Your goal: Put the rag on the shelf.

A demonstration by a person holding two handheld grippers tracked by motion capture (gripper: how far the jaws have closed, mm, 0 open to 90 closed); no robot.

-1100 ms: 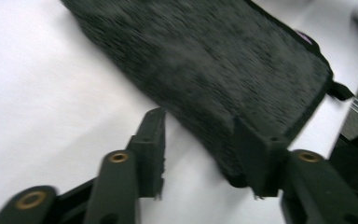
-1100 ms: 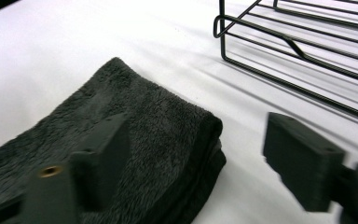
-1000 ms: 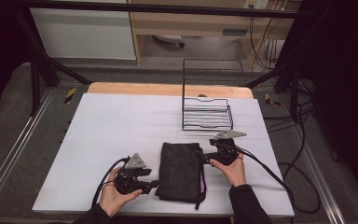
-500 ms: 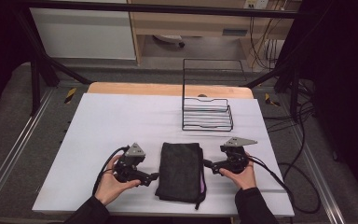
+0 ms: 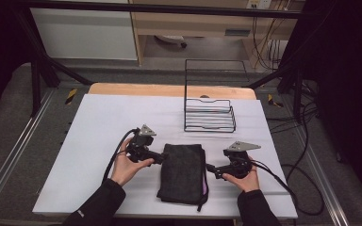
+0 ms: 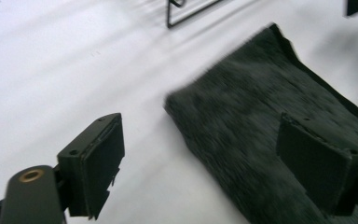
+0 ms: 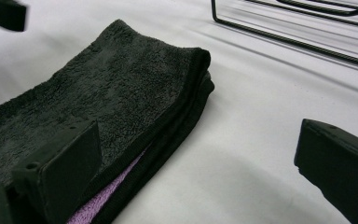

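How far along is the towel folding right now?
Done, it looks: the dark towel lies folded in a neat rectangle on the white table. In hand: nothing; the left gripper and right gripper sit at its two sides, jaws open and just opened wider, nothing between them. Possibly left: moving it to the wire rack beyond.
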